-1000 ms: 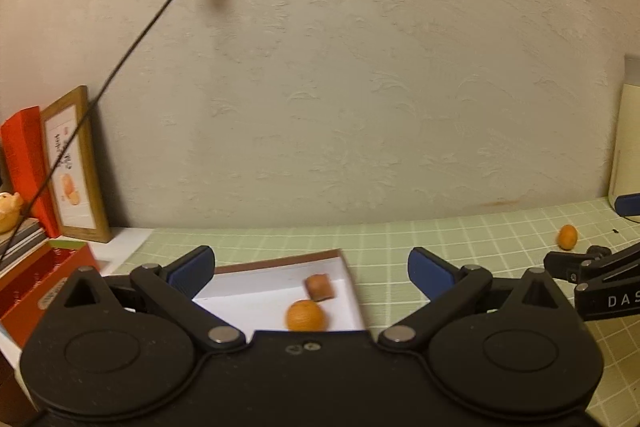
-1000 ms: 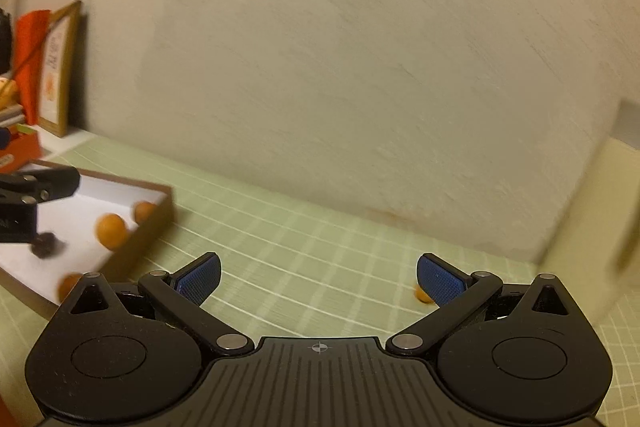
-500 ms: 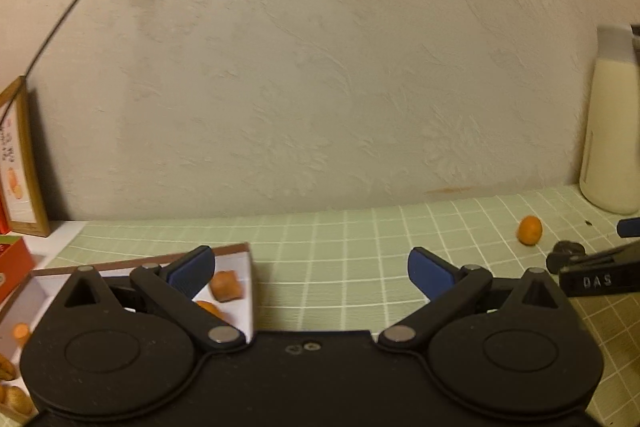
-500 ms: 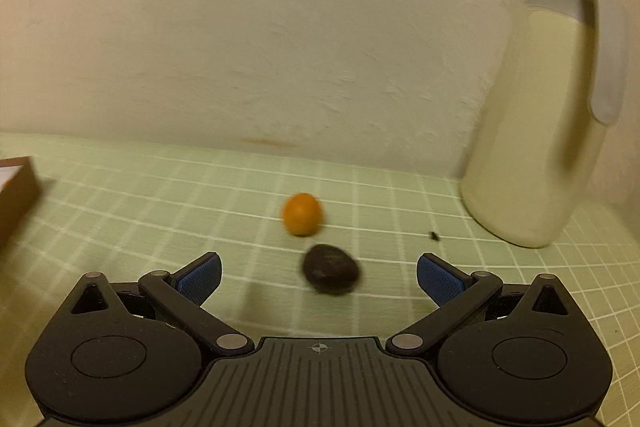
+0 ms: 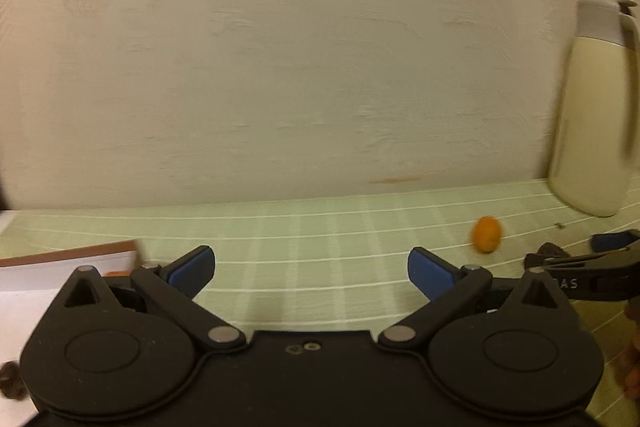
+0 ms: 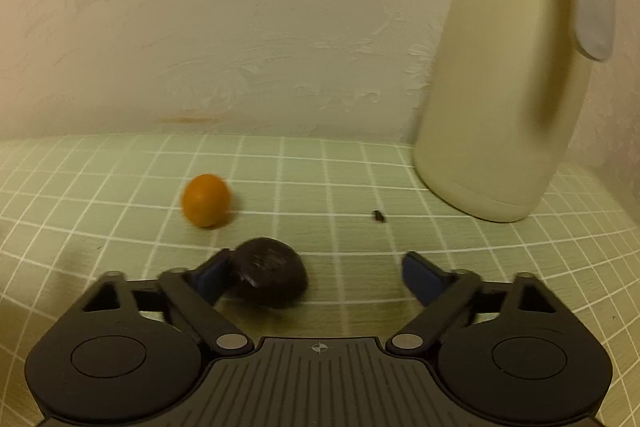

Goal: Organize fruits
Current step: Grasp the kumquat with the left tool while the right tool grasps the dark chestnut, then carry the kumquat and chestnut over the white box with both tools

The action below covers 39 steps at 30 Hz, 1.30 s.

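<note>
Green gridded mat [image 6: 360, 163], item one: the work surface, running back to a pale textured wall. Item two, a dark wrinkled fruit [image 6: 272, 277], lying on the mat between the fingers of my right gripper [image 6: 316, 273]; it sits hard against my left blue pad [image 6: 212, 273], with open mat between it and the other pad. My right jaws stand wide, gripping nothing. Item three, a small orange fruit [image 6: 206, 200], loose on the mat just beyond the dark one and a little to its left, apart from it. Item four, a cream jug [image 6: 500, 99] with a grey lid, upright at the back right, well clear of both fruits. Item five, a tiny dark speck [image 6: 378, 215] on the mat near the jug. Item six, my left gripper [image 5: 310, 273], jaws likewise spread and empty, over bare mat; beside it at the left edge, the corner of a white tray with a brown rim [image 5: 72, 254], an orange scrap of fruit just visible inside. Step in hand, by my reckoning: collecting the loose fruits for the tray, the dark one first. Next move calls for shifting my right gripper slightly left to centre the fruit, then closing gently, since it looks soft; pushing further could roll it into the orange one.
</note>
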Each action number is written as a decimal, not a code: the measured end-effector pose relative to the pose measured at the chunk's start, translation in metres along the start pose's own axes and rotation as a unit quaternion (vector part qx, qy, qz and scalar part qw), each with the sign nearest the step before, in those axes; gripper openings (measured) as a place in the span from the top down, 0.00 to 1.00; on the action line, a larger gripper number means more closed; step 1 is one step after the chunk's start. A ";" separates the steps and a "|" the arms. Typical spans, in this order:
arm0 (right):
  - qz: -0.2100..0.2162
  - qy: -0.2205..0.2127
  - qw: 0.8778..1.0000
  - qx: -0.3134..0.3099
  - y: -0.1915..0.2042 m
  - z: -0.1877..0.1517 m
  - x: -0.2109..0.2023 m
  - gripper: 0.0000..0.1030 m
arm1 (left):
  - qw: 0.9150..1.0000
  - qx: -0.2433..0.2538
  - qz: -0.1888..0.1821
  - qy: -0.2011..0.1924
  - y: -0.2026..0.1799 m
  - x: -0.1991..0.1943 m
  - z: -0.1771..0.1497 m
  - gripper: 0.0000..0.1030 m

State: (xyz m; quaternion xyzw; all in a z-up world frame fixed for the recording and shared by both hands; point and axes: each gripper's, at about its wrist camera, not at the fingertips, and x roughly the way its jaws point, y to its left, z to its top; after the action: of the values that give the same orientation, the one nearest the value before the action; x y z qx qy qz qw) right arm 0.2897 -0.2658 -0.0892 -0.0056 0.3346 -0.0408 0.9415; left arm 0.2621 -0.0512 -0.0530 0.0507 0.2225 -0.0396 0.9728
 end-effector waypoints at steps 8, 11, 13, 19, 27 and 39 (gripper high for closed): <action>0.014 0.003 1.000 0.012 -0.036 -0.001 -0.005 0.56 | 0.997 0.038 -0.061 0.030 -0.072 0.035 0.003 0.18; 0.023 0.002 1.000 0.007 -0.046 -0.003 -0.012 0.64 | 0.995 0.057 -0.074 0.044 -0.096 0.048 0.003 0.28; 0.042 0.003 0.999 0.012 -0.053 -0.006 -0.015 0.64 | 0.994 0.062 -0.079 0.052 -0.107 0.056 0.006 0.35; 0.052 0.004 0.999 0.006 -0.057 -0.009 -0.021 0.65 | 0.993 0.042 -0.083 0.078 -0.121 0.082 0.009 0.57; 0.050 0.010 0.999 0.002 -0.056 -0.008 -0.019 0.65 | 0.991 0.030 -0.100 0.079 -0.127 0.085 0.011 0.83; 0.064 0.001 0.998 -0.016 -0.043 -0.003 -0.032 0.66 | 0.992 0.043 -0.090 0.077 -0.105 0.046 0.008 0.83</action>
State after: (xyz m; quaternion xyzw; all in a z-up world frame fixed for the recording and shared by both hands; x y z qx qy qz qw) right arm 0.2603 -0.3059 -0.0701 0.0009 0.3360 0.0248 0.9415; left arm 0.2968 -0.1586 -0.0744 0.0747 0.2989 -0.1328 0.9421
